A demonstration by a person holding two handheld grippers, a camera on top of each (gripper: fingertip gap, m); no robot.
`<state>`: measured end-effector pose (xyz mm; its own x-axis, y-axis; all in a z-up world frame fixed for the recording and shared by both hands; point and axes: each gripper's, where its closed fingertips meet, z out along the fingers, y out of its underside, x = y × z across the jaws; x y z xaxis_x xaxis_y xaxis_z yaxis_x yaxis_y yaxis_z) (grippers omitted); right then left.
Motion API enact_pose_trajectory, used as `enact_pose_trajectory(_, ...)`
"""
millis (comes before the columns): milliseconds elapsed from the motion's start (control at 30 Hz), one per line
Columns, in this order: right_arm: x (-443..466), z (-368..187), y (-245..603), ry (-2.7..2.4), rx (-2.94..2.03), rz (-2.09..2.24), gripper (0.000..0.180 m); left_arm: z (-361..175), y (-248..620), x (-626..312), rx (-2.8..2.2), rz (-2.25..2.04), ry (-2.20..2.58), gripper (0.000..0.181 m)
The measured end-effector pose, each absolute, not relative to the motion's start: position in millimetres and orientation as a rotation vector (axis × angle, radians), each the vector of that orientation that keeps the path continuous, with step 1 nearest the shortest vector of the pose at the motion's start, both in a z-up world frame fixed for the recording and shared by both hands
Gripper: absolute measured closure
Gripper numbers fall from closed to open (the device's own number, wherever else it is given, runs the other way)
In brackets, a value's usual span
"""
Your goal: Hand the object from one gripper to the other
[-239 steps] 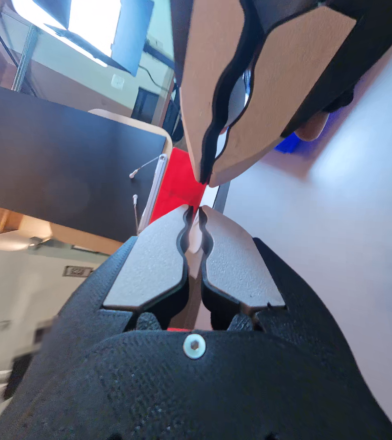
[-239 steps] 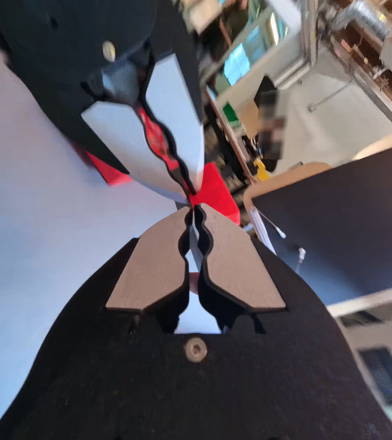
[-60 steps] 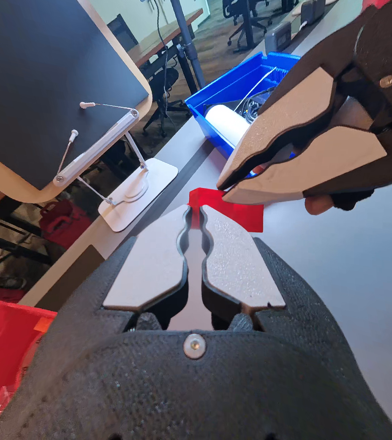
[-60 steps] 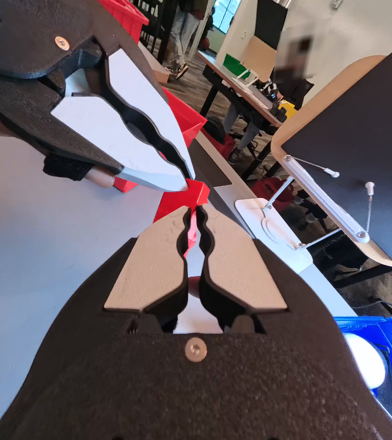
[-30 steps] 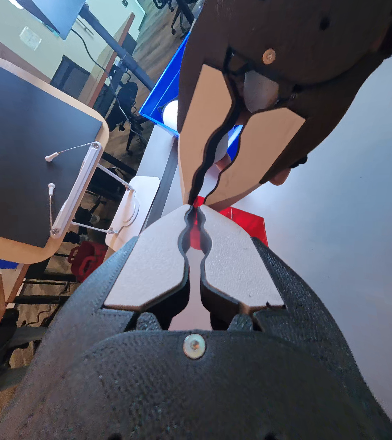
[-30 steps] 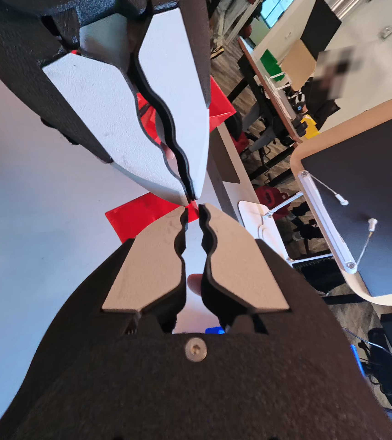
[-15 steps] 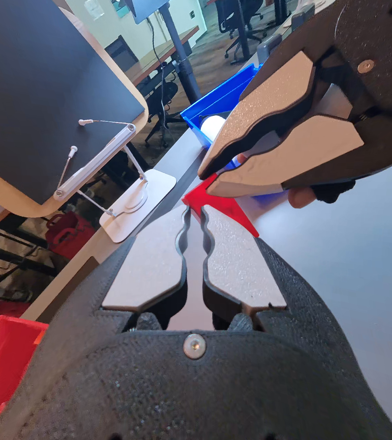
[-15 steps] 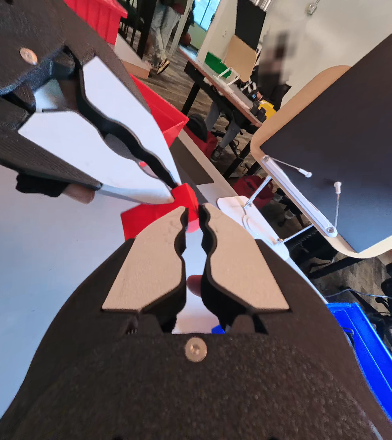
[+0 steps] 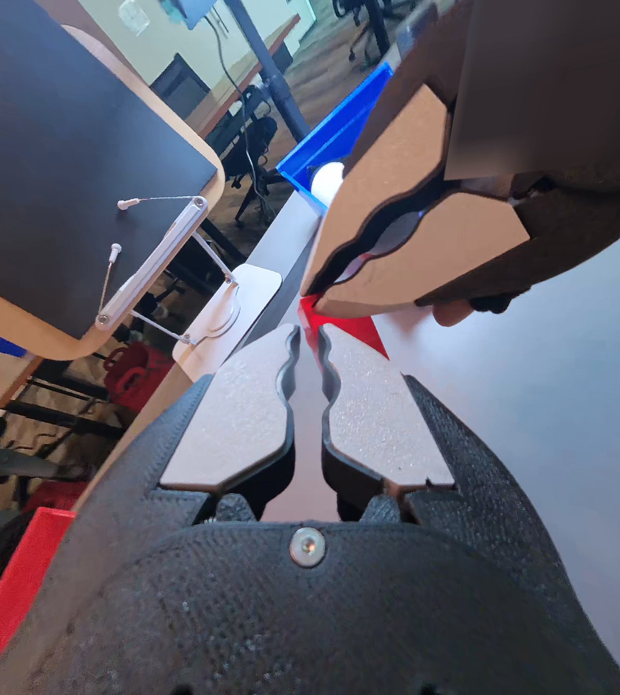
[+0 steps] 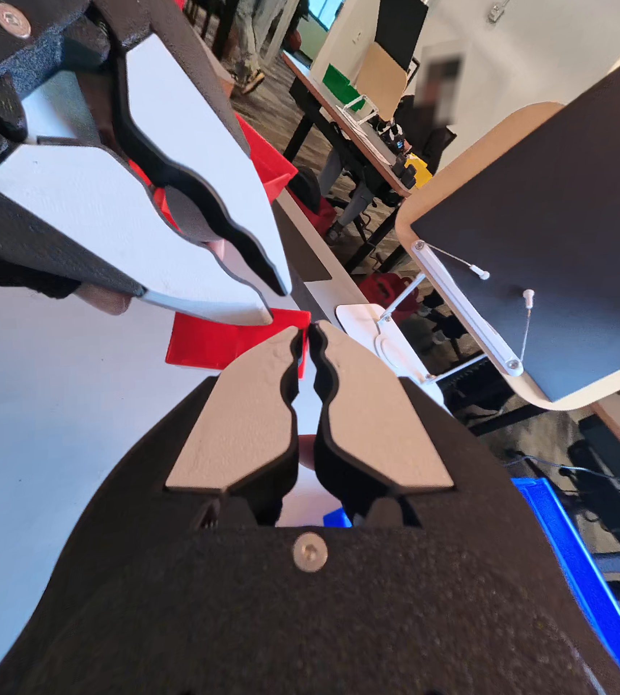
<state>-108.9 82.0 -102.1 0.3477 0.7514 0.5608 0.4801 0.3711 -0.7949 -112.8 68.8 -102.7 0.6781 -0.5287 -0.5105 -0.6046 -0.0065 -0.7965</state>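
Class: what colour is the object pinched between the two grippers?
Red object; clearest in the right wrist view.

No legible text, label, brand, number or sign appears in either wrist view. The surfaces that could carry markings are plain or too blurred to read.

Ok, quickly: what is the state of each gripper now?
Left gripper: cannot be told.
Right gripper: closed on the red piece.
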Motion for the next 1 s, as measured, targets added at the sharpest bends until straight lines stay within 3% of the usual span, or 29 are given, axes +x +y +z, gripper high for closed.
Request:
enact_pose_trajectory(300, -111.7, -110.5, 78.8, -1.342, -1.288, 0.263, 0.176, -112.5, 65.4, -113.9, -1.689, 0.106, 1.024, 0.178)
enact_pose_trajectory(433, -113.2, -121.8, 67.6, -1.515, -1.197, 0.215, 0.163, -126.1, 60.8, -111.6, -1.654, 0.231, 1.198, 0.18)
enact_pose_trajectory(600, -111.2, -133.5, 64.9, -1.613, -1.143, 0.147, 0.171, -132.3, 55.4, -104.9, -1.627, 0.234, 1.277, 0.18)
enact_pose_trajectory(833, -103.7, -116.4, 80.3, -1.47, -1.21, 0.217, 0.172, -117.7, 47.8, -111.4, -1.702, -0.082, 1.155, 0.159)
enact_pose_trajectory(1000, -105.2, -107.5, 75.2, -1.419, -1.238, 0.34, 0.172, -118.2, 58.4, -122.8, -1.711, -0.019, 1.102, 0.172)
